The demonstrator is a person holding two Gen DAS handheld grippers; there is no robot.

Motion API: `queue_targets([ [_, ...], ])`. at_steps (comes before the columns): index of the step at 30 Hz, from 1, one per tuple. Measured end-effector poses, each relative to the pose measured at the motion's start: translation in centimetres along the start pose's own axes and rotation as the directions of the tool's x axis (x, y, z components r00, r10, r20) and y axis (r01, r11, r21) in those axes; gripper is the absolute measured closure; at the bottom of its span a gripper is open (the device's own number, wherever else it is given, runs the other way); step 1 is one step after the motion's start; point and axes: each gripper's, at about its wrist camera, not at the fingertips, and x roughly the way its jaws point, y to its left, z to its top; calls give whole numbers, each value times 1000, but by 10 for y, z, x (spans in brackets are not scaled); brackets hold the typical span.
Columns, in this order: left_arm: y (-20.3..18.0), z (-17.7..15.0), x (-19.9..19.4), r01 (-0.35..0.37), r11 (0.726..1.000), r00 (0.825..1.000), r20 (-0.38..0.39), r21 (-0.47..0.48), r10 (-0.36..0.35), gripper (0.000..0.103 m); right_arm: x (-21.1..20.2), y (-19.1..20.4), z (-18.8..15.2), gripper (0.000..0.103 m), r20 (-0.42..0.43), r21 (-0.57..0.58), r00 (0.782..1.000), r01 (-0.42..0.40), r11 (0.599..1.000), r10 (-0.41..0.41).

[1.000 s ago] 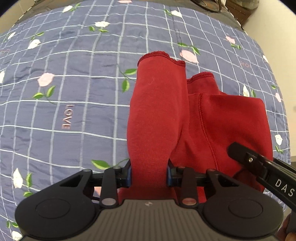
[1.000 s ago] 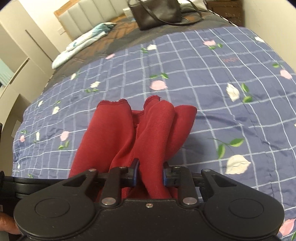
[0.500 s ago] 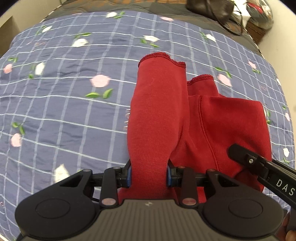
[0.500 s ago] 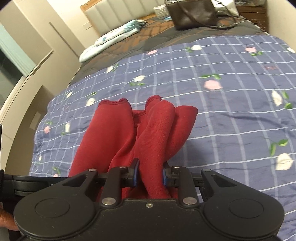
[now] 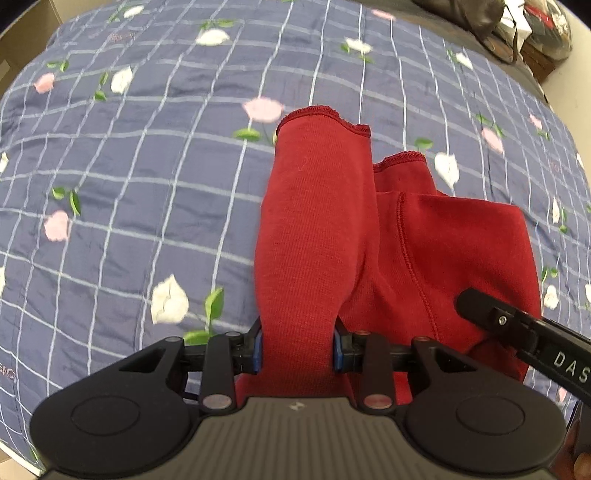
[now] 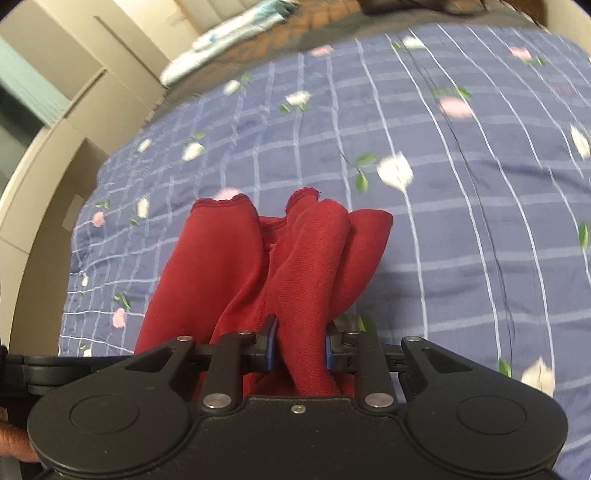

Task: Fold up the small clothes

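A small red garment hangs bunched above the blue flowered bedspread. My left gripper is shut on one red fold, whose hemmed end points away from me. In the right wrist view the same red garment droops in several folds, and my right gripper is shut on its middle fold. The right gripper's black body pokes into the left wrist view at the lower right, close beside the cloth. Both pairs of fingertips are hidden by fabric.
The bedspread covers the bed under both grippers. A dark bag lies at the far end of the bed, with a pillow near the headboard. Pale wardrobe panels stand to the left.
Both grippers keep their hold on the garment while the bedspread slides beneath them; the views have swung so more of the bed's left side and the wardrobe shows.
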Motion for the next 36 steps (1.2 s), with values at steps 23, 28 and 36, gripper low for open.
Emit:
queue_targets([
  [23,-17,-26,47,-61,992,991,-108,115,74,33,10,-59,-44,40,-78,147,978,203,968,-194],
  [28,-19,-29,41,-78,988,990,-104,133,92,19,0,-58,-46,18,-54,161,977,211,964,-205],
  [36,-17,-30,18,-95,985,994,-48,145,103,8,-29,-45,-47,6,44,148,974,213,966,-221],
])
